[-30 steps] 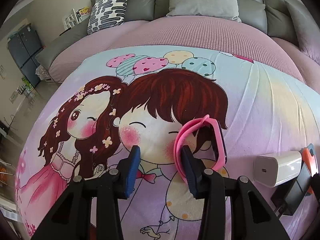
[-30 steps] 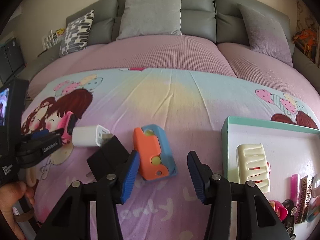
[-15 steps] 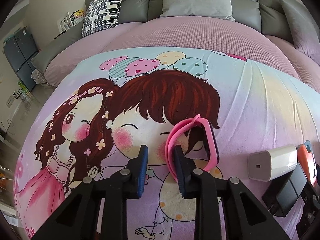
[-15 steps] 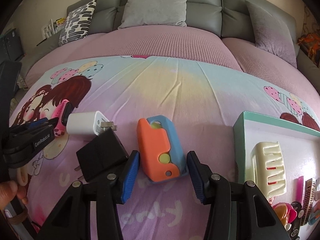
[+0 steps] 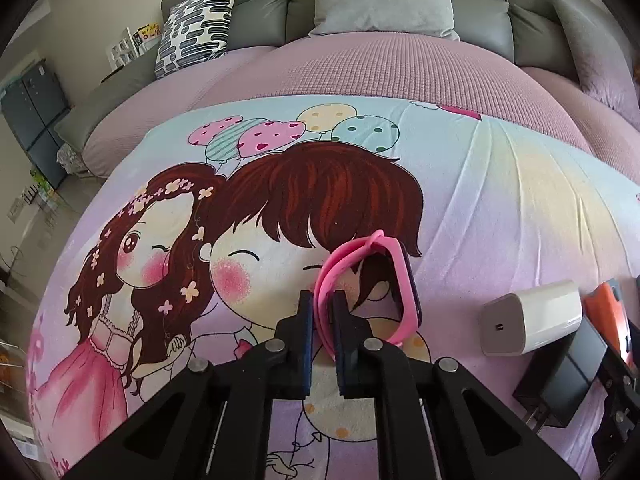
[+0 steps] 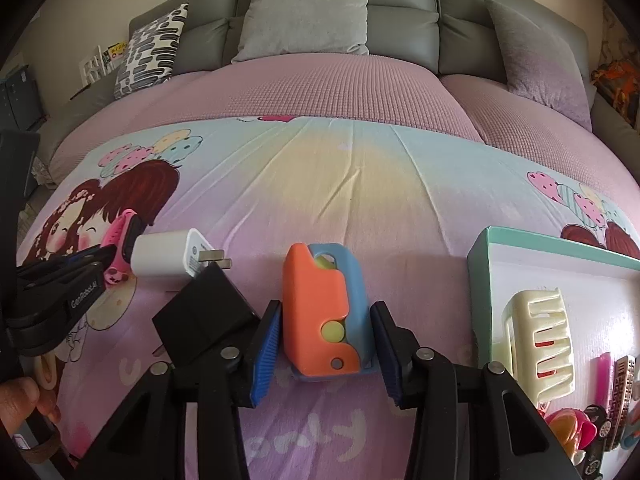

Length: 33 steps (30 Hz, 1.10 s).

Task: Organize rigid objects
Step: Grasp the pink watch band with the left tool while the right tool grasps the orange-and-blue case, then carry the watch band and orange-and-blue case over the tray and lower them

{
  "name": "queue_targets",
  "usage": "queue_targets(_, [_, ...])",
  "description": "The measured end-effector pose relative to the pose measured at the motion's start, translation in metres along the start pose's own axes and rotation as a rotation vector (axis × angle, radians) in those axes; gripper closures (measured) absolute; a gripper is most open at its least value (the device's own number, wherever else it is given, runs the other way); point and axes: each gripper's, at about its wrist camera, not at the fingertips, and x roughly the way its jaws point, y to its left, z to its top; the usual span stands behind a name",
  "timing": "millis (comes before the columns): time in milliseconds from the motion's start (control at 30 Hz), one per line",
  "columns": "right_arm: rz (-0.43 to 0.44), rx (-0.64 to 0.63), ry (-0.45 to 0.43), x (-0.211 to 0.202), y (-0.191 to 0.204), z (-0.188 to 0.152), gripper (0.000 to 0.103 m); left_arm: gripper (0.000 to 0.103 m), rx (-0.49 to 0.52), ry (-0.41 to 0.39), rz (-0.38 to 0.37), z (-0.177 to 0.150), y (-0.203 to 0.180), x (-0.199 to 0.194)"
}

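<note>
Since 1 second ago, my left gripper (image 5: 321,312) has narrowed its 2 fingers onto the strap of the pink watch (image 5: 370,292), and my right gripper (image 6: 324,344) has come forward around the orange-and-blue toy (image 6: 324,308). Its jaws stand apart at both sides of the toy, close to it. To the left of this toy lie the black charger (image 6: 208,312) and the white charger (image 6: 166,256). To the right stands the tray (image 6: 560,248) with the cream hair clip (image 6: 538,348).
</note>
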Motion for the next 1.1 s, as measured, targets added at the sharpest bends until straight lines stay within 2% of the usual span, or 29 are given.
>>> queue_targets(233, [0.012, -0.001, -0.024, -0.011, 0.002, -0.001, 0.058, 0.097, -0.063, -0.007, -0.039, 0.0, 0.011, -0.009])
queue_targets(567, [0.034, 0.025, -0.059, -0.034, -0.004, -0.003, 0.058, 0.097, -0.112, -0.058, -0.021, 0.004, 0.023, -0.039])
queue_targets(800, [0.033, 0.071, -0.088, -0.057, -0.02, -0.006, 0.058, 0.097, -0.091, -0.111, -0.03, 0.007, 0.014, -0.071])
queue_targets(1100, [0.004, 0.182, -0.099, -0.083, -0.064, -0.011, 0.058, 0.097, -0.029, -0.182, -0.097, 0.007, -0.02, -0.112])
